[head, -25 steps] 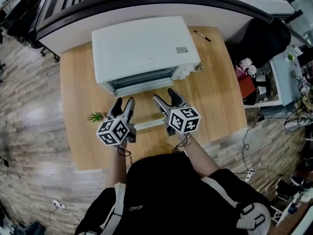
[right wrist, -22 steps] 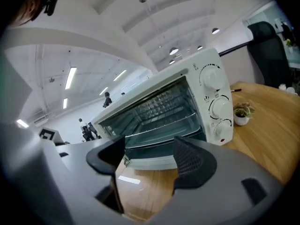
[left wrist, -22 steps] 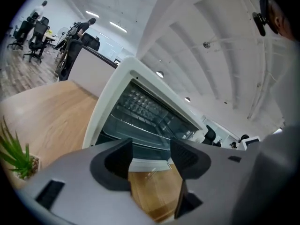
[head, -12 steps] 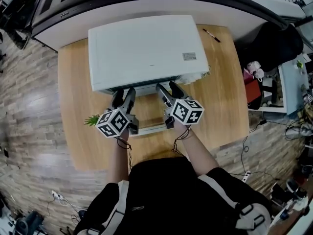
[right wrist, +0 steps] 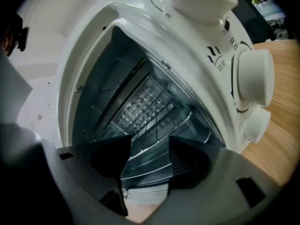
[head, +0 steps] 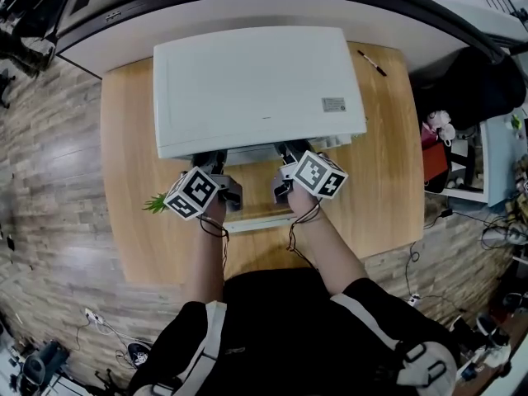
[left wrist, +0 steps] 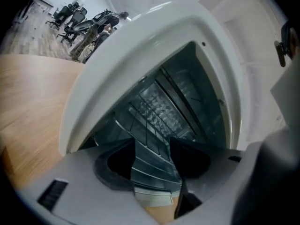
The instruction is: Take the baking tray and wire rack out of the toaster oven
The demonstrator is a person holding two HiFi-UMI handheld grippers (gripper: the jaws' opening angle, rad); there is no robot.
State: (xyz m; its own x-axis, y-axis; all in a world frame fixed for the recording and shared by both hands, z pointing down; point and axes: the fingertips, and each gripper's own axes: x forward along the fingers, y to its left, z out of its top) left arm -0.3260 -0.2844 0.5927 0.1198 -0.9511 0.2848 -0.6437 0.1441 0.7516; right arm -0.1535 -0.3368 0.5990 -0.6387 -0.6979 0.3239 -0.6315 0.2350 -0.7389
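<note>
The white toaster oven (head: 256, 85) stands on the wooden table with its door (head: 262, 219) folded down flat. Both grippers reach into its mouth. Inside, the wire rack (left wrist: 149, 118) (right wrist: 157, 125) spans the cavity, and a dimpled metal surface (right wrist: 138, 104) shows behind its bars; I cannot tell whether that is the baking tray. My left gripper (left wrist: 152, 142) (head: 213, 165) is open, with the rack's front bars in the gap between its jaws. My right gripper (right wrist: 149, 138) (head: 289, 157) is closing, and the rack's front edge lies between its jaws with the pads still apart from it.
The oven's round knobs (right wrist: 253, 81) sit just right of the right gripper. A small green sprig (head: 153, 203) lies left of the left gripper. A pen (head: 373, 63) rests at the table's far right. A curved counter (head: 247, 7) runs behind the oven.
Both grippers have moved forward from over the open door into the oven mouth, rolling as they went. Their fingertips are now hidden under the oven's front edge in the head view.
</note>
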